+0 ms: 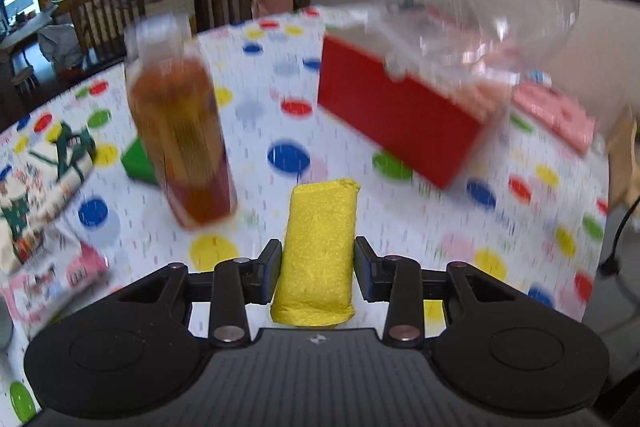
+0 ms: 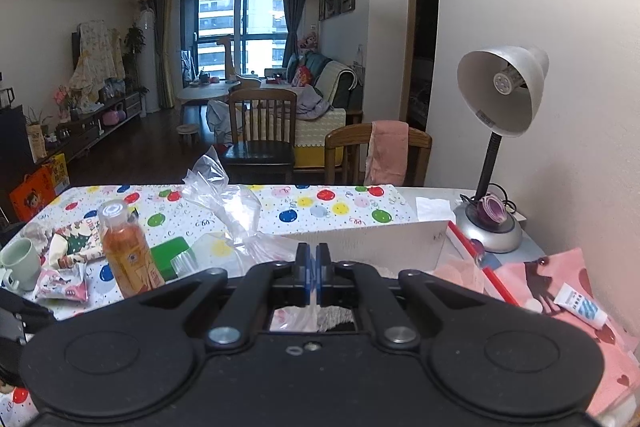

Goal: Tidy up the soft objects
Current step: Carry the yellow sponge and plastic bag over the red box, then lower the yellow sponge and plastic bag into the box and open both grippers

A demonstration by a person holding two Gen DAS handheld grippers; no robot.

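A rolled yellow cloth (image 1: 320,219) stands upright between the pads of my left gripper (image 1: 318,251), lifted above the spotted tablecloth (image 1: 288,91); the pads press its sides. My right gripper (image 2: 312,261) is shut on a clear plastic bag (image 2: 232,203), whose film runs between the fingertips and shows again below them. In the blurred left wrist view the same bag (image 1: 460,7) hangs over a red box (image 1: 400,115). A patterned cloth (image 1: 36,179) lies bunched at the table's left, also seen as the patterned cloth (image 2: 76,239) in the right wrist view.
An orange drink bottle (image 1: 180,131) stands left of the roll, with a green block (image 1: 138,159) behind it. A mug (image 2: 20,263), pink snack packet (image 2: 64,287), desk lamp (image 2: 500,91), pink cloth (image 2: 600,359) with a small tube (image 2: 582,307), and chairs (image 2: 260,131) surround the box's white wall (image 2: 380,243).
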